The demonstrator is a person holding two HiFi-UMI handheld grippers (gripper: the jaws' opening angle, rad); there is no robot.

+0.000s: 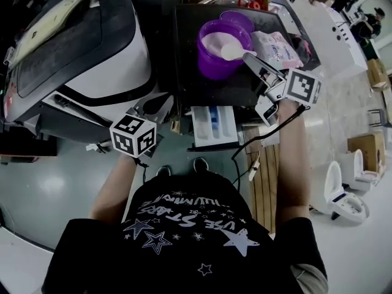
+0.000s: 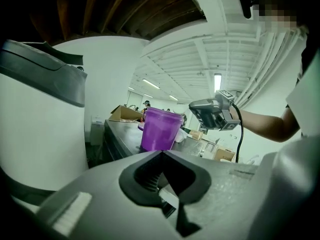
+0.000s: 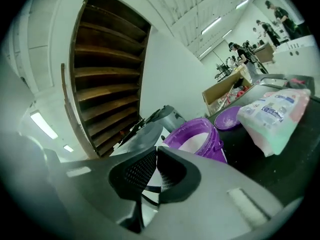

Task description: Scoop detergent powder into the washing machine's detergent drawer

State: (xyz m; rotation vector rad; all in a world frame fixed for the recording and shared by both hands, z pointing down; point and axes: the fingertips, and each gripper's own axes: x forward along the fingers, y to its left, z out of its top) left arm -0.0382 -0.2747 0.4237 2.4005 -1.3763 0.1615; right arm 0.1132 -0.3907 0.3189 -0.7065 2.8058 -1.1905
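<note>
A purple tub [image 1: 215, 59] of white powder stands on the dark top of the washing machine [image 1: 187, 78]. My right gripper [image 1: 248, 58] is at the tub's right rim, shut on a white scoop [image 1: 234, 51] whose bowl lies over the powder. In the right gripper view the tub [image 3: 202, 136] sits just beyond my right gripper [image 3: 155, 151]. Below the top's front edge the detergent drawer [image 1: 213, 126] is pulled out, with a blue compartment showing. To the drawer's left my left gripper [image 1: 154, 107] is shut with nothing in it. From the left gripper [image 2: 162, 154] view the tub [image 2: 160, 129] is ahead.
The tub's purple lid [image 1: 239, 18] and a pink-and-white detergent bag [image 1: 275, 46] lie on the machine's top behind and right of the tub. A second, white machine with a dark lid [image 1: 79, 48] stands at the left. The person's feet [image 1: 182, 166] are below the drawer.
</note>
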